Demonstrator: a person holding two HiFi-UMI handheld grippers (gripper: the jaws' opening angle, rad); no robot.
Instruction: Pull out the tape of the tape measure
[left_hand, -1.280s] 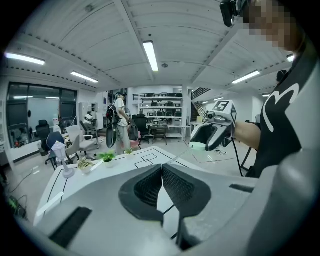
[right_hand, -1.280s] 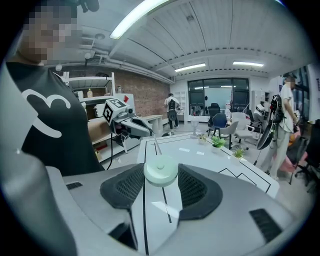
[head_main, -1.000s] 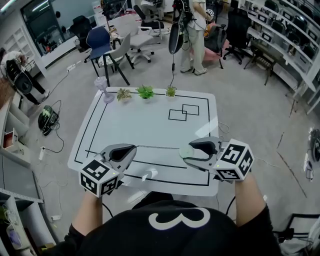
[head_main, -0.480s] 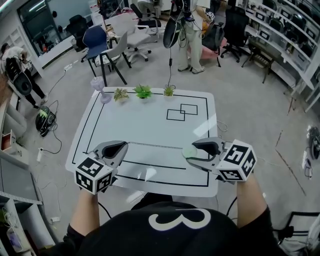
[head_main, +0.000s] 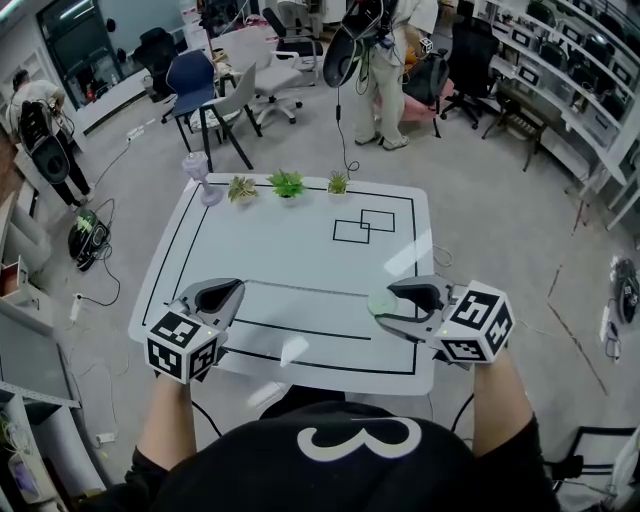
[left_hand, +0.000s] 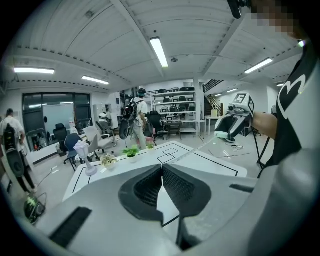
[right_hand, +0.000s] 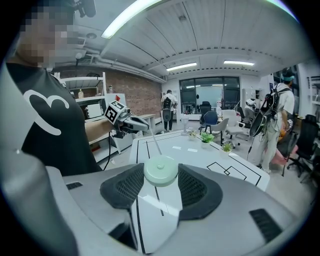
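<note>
A round pale green tape measure (head_main: 379, 303) sits between the jaws of my right gripper (head_main: 386, 304), which is shut on it above the white table's (head_main: 300, 235) near right part. Its thin tape (head_main: 305, 290) runs out leftward in a straight line to my left gripper (head_main: 232, 291), which is shut on the tape's end. The right gripper view shows the case (right_hand: 161, 170) pinched between the two pads, with the tape (right_hand: 151, 140) leading off to the left gripper (right_hand: 131, 124). In the left gripper view the jaws (left_hand: 161, 172) are pressed together, and the right gripper (left_hand: 232, 125) shows far off.
Three small potted plants (head_main: 287, 183) and a pale lamp-like stand (head_main: 197, 172) line the table's far edge. Two overlapping black squares (head_main: 365, 225) are drawn on the far right. Chairs (head_main: 205, 90) and standing people (head_main: 385, 60) are beyond the table.
My left gripper has moved left and slightly towards me, and the tape between the grippers has grown longer. The right gripper has stayed almost still.
</note>
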